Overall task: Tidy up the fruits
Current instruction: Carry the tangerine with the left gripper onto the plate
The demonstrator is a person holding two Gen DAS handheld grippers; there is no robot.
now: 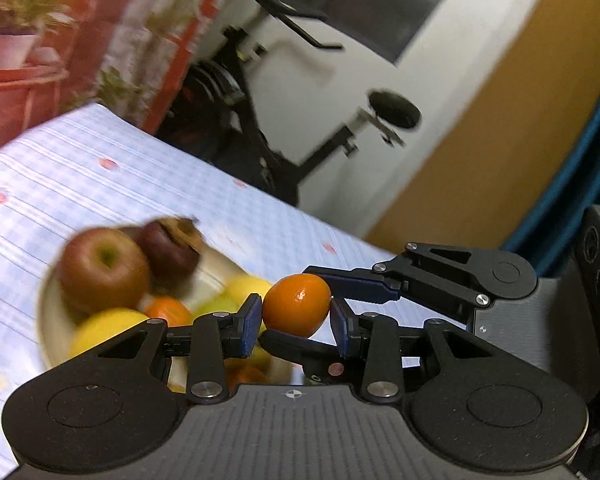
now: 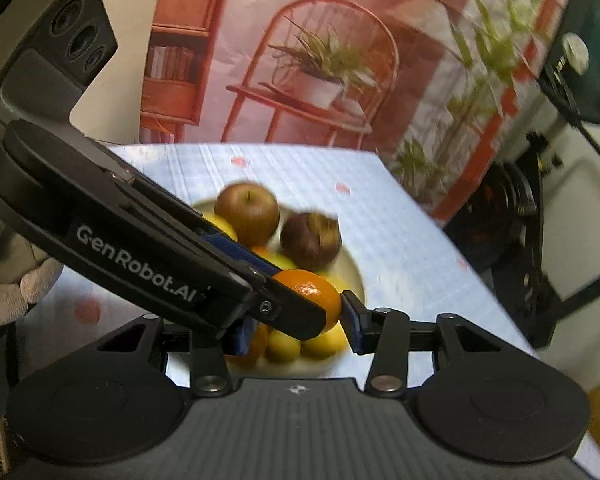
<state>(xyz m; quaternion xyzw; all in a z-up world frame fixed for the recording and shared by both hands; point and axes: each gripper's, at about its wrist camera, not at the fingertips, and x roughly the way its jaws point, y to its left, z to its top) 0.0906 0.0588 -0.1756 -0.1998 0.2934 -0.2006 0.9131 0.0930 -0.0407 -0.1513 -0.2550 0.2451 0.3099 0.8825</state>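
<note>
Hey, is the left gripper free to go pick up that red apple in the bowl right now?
Probably not. The left gripper is shut on the orange, which the right gripper also grips. The red apple sits uncovered on top of the bowl, but the orange must go first.

The fruit in the bowl (image 1: pixel 46 320) is smeared with motion blur, so the brown piece (image 1: pixel 184 230) behind the dark apple (image 1: pixel 170 254) cannot be told for what it is. From the left wrist view, the left gripper (image 1: pixel 296 320) covers the near part of the bowl and the lower fruit, and the bowl's near rim is lost behind it. In the right wrist view the left gripper's arm (image 2: pixel 148 256) crosses in front of the orange (image 2: pixel 316 288), hiding its left half and the right gripper's (image 2: pixel 300 326) left pad, so contact on that side cannot be seen. A gloved hand (image 2: pixel 8 284) is cut off at the left edge. The worktop (image 2: pixel 400 248) cloth pattern is blurred.
</note>
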